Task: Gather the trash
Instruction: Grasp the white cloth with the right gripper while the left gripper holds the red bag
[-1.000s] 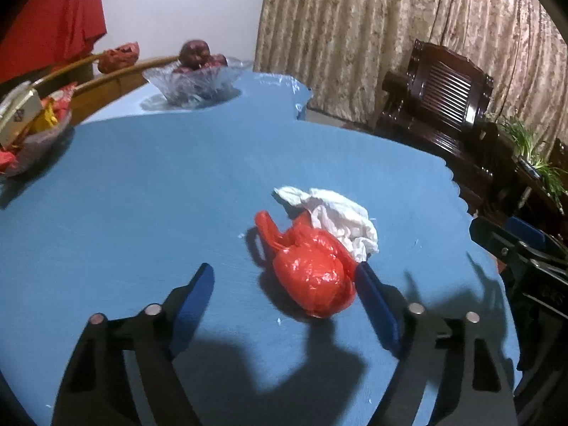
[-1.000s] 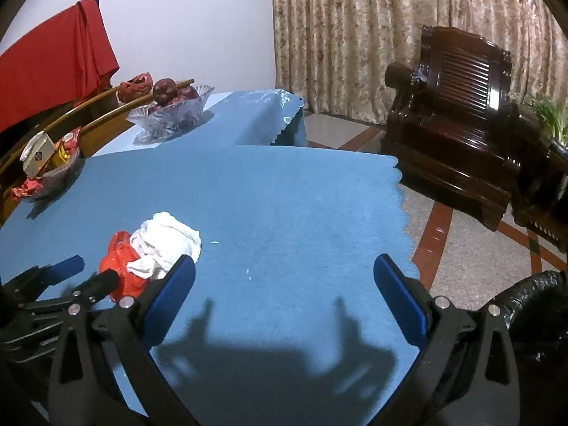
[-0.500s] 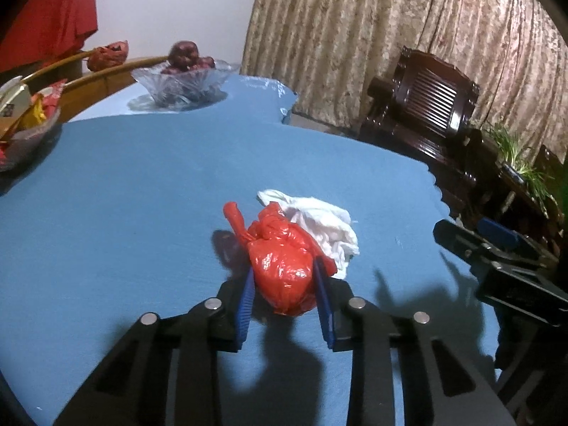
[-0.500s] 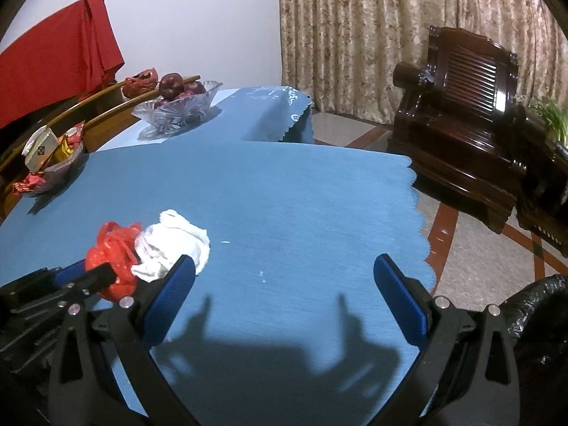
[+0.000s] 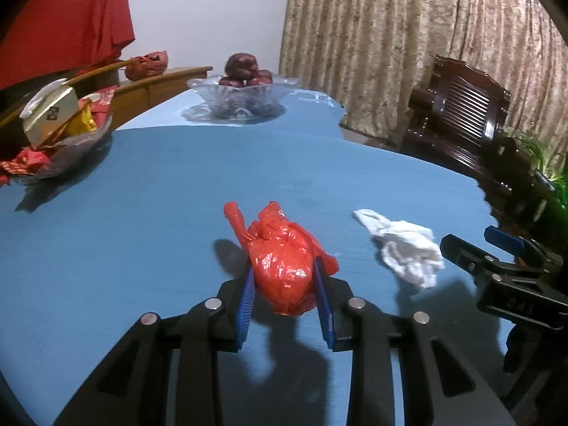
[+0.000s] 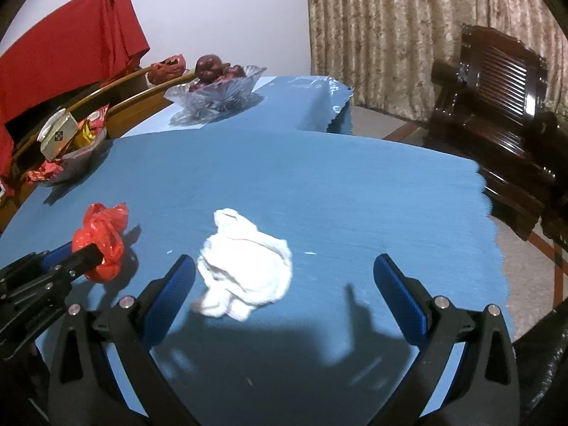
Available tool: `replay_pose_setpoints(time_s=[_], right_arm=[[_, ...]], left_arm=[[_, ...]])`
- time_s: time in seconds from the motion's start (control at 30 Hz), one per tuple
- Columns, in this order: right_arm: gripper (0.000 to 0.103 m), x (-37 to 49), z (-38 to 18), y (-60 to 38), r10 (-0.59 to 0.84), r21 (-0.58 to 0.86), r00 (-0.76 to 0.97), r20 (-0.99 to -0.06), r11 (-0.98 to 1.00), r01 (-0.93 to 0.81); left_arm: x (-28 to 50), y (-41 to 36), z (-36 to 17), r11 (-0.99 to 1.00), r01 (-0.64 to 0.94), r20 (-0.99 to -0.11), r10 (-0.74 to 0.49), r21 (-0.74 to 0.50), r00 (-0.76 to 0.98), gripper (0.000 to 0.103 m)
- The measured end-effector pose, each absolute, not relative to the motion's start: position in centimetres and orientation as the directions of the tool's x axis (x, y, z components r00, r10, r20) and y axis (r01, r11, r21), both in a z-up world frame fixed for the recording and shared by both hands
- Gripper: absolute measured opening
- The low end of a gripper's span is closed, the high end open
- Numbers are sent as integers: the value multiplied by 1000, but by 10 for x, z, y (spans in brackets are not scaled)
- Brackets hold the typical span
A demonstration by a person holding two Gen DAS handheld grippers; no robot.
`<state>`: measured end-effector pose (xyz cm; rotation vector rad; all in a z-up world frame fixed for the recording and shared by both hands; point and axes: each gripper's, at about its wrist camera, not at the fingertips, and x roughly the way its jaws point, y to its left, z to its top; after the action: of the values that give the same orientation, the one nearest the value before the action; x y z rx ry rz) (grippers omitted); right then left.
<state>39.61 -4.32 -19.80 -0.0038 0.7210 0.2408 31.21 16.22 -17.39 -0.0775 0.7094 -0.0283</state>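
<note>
Left gripper (image 5: 284, 294): blue pads are seen pressed on both flanks of the red plastic bag (image 5: 284, 266); the bag is clamped, its knotted end pointing away from the hand, and appears raised slightly off the blue tablecloth (image 5: 142, 241), judged from the detached shadow beneath it.

Right gripper (image 6: 284, 284): jaws stand wide apart, nothing between the pads in contact. The crumpled white tissue (image 6: 245, 262) lies on the cloth just ahead of the opening, offset toward this gripper's left finger (image 6: 170, 291) and nearly touching it. Its long axis is judged to run roughly away from the camera, tilted a little to the left at the far end.

Relation governing the next move: the tissue is nearer the right gripper than the left, which is already occupied. A small leftward shift and a forward reach are judged necessary to centre the tissue before closing.

Farther off: a snack bowl (image 6: 67, 163) and a glass fruit bowl (image 6: 216, 88) are noted, well clear.
</note>
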Motion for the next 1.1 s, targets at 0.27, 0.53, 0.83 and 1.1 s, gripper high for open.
replay_pose_setpoints(time_s=[0.27, 0.53, 0.83, 1.1], right_arm=[[90, 413, -206, -20, 216, 66, 690, -691, 969, -238], [49, 423, -220, -8, 243, 86, 609, -755, 958, -275], [20, 407, -215, -13, 293, 130, 599, -745, 945, -300], [20, 380, -187, -37, 299, 141, 645, -703, 948, -286]], left_arm=[[315, 175, -180, 996, -19, -652, -44, -90, 757, 31], [317, 177, -181, 995, -26, -656, -44, -97, 753, 31], [309, 173, -174, 995, -21, -653, -45, -93, 756, 31], [294, 152, -156, 996, 6, -638, -59, -84, 768, 31]])
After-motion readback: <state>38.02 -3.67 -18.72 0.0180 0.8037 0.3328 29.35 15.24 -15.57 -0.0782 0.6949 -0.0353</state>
